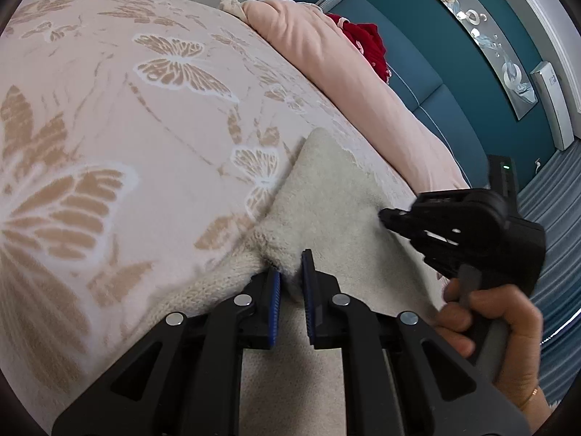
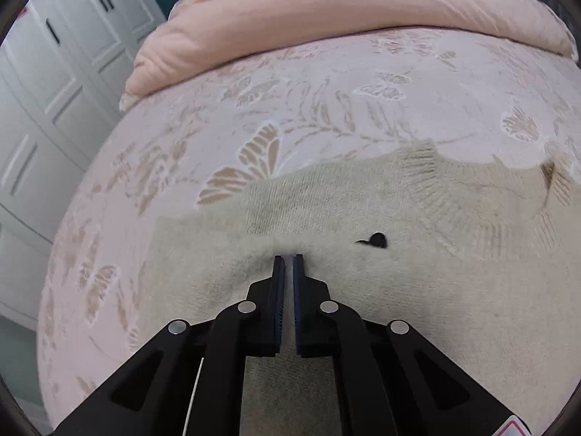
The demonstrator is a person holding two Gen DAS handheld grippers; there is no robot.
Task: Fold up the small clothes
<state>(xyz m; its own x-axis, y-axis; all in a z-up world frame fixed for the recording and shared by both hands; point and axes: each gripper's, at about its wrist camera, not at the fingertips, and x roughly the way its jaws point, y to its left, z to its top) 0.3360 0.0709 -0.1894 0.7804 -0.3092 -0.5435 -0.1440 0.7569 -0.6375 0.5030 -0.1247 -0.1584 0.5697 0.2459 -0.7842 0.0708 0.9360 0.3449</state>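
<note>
1. Cut off by the left gripper (image 1: 290, 272) frame: the near part of the cream knit garment (image 1: 326, 196); hard to make out there where its lower edge lies.
2. Blurred in the left wrist view: the right gripper (image 1: 390, 218), its fingertips pressed into the knit; held by a right hand (image 1: 494, 323), partly out of frame at the lower right.
3. Half hidden behind the folded pink duvet (image 1: 319, 47): a red fabric item (image 1: 366, 43), kind not clear.
4. Counted: one cream garment, two grippers, one duvet, one red item, one long wall picture (image 1: 483, 40) on the teal wall.
5. Lying flat on the butterfly-patterned bedspread (image 2: 290, 109): the cream knit garment (image 2: 363, 272), ribbed neckline toward the far right in the right wrist view, one small dark mark (image 2: 376, 241) on the knit just beyond the fingertips.
6. Left claw: blue pads a little apart, pinching a bunched ridge of the cream knit at its edge.
7. Right gripper (image 2: 288, 258): pads nearly pressed together, nipping a thin pinch of the cream knit between them.
8. No containers seen; white cabinet doors (image 2: 72, 54) beside the bed, closed.
</note>
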